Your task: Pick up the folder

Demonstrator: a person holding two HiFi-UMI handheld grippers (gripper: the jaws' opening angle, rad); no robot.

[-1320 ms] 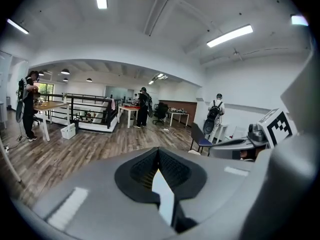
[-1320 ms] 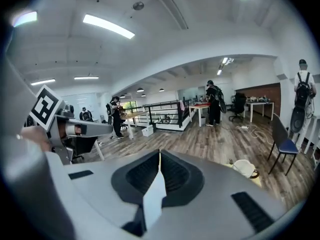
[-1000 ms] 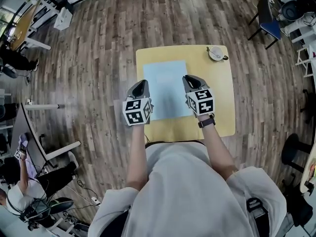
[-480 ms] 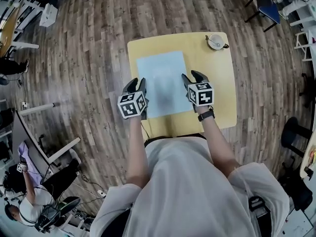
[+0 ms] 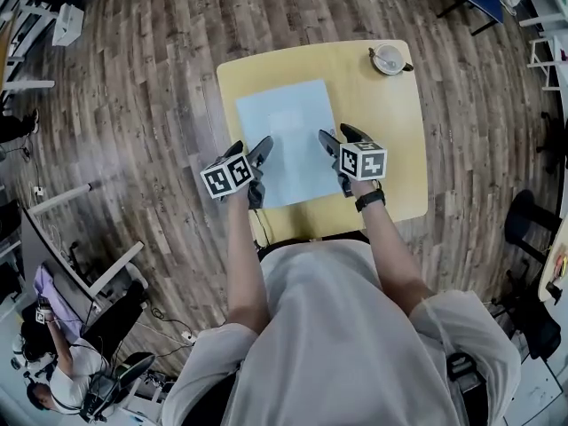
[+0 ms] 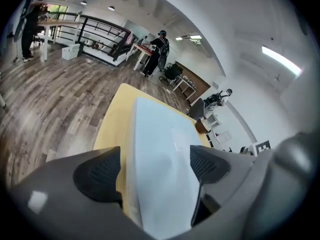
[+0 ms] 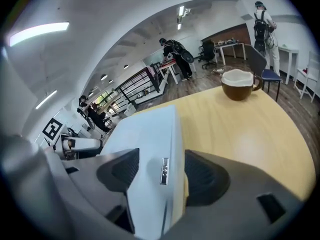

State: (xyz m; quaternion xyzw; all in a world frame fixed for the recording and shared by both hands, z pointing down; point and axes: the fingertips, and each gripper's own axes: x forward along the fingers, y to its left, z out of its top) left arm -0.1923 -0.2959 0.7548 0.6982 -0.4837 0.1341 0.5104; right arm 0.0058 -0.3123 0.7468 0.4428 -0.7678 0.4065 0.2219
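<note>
A pale blue folder [image 5: 286, 136] lies flat on the yellow table [image 5: 390, 140]. My left gripper [image 5: 259, 155] is low at the folder's left edge and my right gripper [image 5: 329, 142] at its right edge. In the left gripper view the folder [image 6: 160, 149] runs between the wide jaws of the left gripper [image 6: 155, 166], which are opening; the pads stand off it. In the right gripper view the folder's [image 7: 145, 134] edge, with a small metal label, sits between the right gripper's [image 7: 160, 171] opening jaws, pads apart from it.
A cup on a saucer [image 5: 388, 59] stands at the table's far right corner and shows in the right gripper view as a brown and white cup [image 7: 239, 84]. Wooden floor surrounds the table. A person sits at a desk [image 5: 53, 389] at lower left.
Both grippers came down toward the table and rolled over onto their sides. Their jaws went from shut to wide, and now straddle the folder's left and right edges.
</note>
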